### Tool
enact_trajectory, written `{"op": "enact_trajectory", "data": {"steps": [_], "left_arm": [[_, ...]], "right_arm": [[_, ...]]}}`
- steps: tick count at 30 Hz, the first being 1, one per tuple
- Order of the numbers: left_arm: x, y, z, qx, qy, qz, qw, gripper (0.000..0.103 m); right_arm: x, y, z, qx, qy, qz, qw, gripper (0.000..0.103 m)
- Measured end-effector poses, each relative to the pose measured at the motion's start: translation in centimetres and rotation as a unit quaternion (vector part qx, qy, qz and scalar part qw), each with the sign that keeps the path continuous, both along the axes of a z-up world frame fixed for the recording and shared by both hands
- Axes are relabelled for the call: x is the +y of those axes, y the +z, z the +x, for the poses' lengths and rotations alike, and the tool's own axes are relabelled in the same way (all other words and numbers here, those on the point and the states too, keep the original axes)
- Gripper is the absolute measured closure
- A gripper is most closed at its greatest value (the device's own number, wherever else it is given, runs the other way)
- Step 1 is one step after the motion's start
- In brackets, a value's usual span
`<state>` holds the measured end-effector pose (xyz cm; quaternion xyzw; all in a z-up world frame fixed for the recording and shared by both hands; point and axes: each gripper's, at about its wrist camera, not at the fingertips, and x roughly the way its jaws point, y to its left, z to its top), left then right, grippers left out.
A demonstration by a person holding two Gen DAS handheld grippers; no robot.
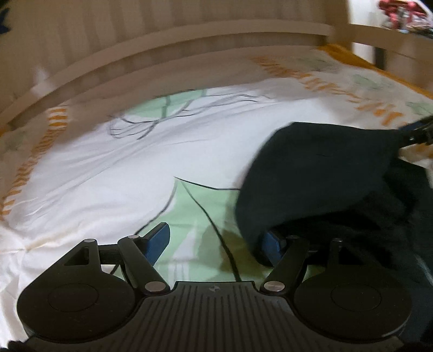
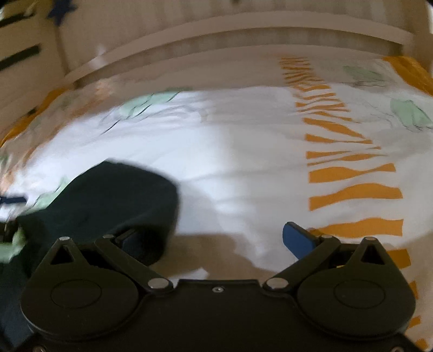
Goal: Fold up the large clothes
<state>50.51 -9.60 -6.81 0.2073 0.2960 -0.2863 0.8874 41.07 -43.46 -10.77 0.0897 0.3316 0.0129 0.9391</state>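
Dark garment [image 1: 324,173]: matt soft cloth. Bedsheet [image 2: 243,151]: smooth printed cotton-like fabric. Headboard [image 1: 189,35]: pale wood.

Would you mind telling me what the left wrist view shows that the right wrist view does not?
Only the left wrist view shows the large green leaf print in front of the left gripper and red clutter top right. Only the right wrist view shows the bold orange stripes beside the right gripper. Both show the dark garment draped over one blue finger, the bedsheet and the headboard.

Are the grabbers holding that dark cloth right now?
No. Both the left gripper and the right gripper are wide open. The dark garment only drapes over one finger of each, above the bedsheet, not pinched.
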Motion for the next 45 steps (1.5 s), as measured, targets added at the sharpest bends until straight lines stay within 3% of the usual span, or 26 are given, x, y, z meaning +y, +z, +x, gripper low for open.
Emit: {"op": "enact_trajectory", "data": {"steps": [4,8,11,15,21,24,26,29,31,33,35,41,45], "left_arm": [[1.0,1.7,-1.3,0.0,-0.021,0.004,0.9998,0.032],[1.5,3.8,-1.0,0.028,0.026,-0.107,0.9935,0.028],[-0.2,3.6,0.1,0.044,0.055,-0.136,0.9882,0.027],[-2.8,1.8,1.1,0.052,0.075,-0.129,0.9875,0.028],[-3.5,-2.9,1.4,0.078,0.093,-0.078,0.9895,0.026],[-1.9,-4.9,1.1,0.081,0.105,-0.124,0.9834,0.019],[-1.1,-5.2,0.9,0.08,0.11,-0.143,0.9804,0.016],[-1.4,-5.2,0.9,0.073,0.113,-0.131,0.9822,0.013],[-1.5,-5.2,0.8,0.069,0.114,-0.127,0.983,0.011],[-1.4,-5.3,1.0,0.072,0.114,-0.132,0.9821,0.011],[-1.3,-5.4,1.0,0.074,0.114,-0.134,0.9817,0.011],[-1.4,-5.5,1.0,0.073,0.114,-0.133,0.9818,0.011],[-1.5,-5.6,1.0,0.074,0.114,-0.136,0.9814,0.01]], "right_arm": [[1.3,0.5,-2.2,0.023,0.052,-0.031,0.998,0.001],[2.3,2.4,-3.6,-0.028,0.062,-0.026,0.997,0.001],[3.0,3.5,-2.4,-0.059,0.038,0.005,0.998,0.003],[4.2,3.0,0.2,-0.047,0.018,0.007,0.999,0.061],[5.0,-1.1,1.3,0.006,0.009,-0.004,1.0,0.075],[4.3,-2.0,0.4,-0.008,0.007,0.017,1.0,0.077],[3.9,-2.2,0.3,-0.01,0.002,0.03,0.999,0.078],[3.8,-2.0,0.2,-0.008,0.005,0.029,1.0,0.074],[3.8,-1.2,0.0,-0.009,0.01,0.036,0.999,0.064],[3.7,-0.1,-0.3,-0.022,0.017,0.043,0.999,0.043],[3.9,1.2,-0.1,-0.035,0.027,0.047,0.998,0.028],[4.4,2.2,3.6,-0.017,0.047,0.021,0.999,0.028],[3.3,1.1,6.4,0.02,0.05,0.06,0.997,0.027]]}}
